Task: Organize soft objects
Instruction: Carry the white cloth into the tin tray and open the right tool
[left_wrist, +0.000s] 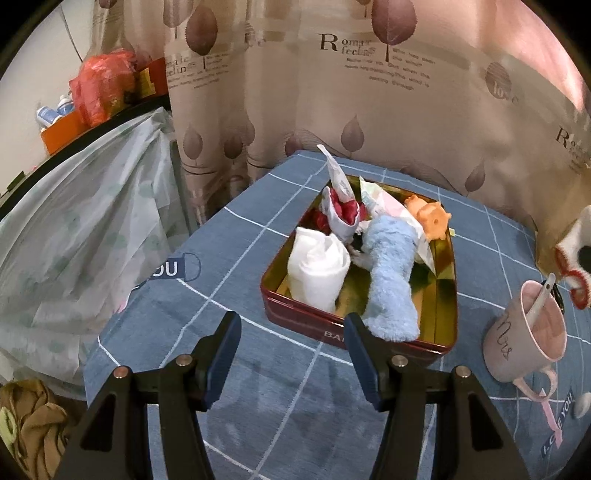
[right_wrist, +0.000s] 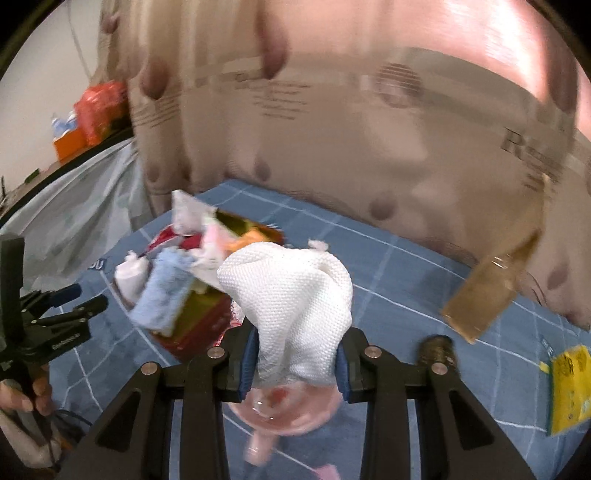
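A dark red tin (left_wrist: 306, 317) with a gold inside stands on the blue checked cloth. In it are a white rolled cloth (left_wrist: 317, 273), a light blue fluffy cloth (left_wrist: 391, 280) hanging over the front rim, a red and white item (left_wrist: 343, 212) and an orange toy (left_wrist: 430, 218). My left gripper (left_wrist: 291, 350) is open and empty just in front of the tin. My right gripper (right_wrist: 295, 365) is shut on a white woven cloth (right_wrist: 295, 295), held in the air above a pink mug (right_wrist: 288, 410). The tin (right_wrist: 199, 332) is to its left.
The pink mug (left_wrist: 528, 332) with a spoon stands right of the tin. A curtain (left_wrist: 332, 92) hangs behind the table. A plastic-covered heap (left_wrist: 74, 229) lies to the left. A brown strip (right_wrist: 491, 291) and a yellow packet (right_wrist: 570, 391) are at the right.
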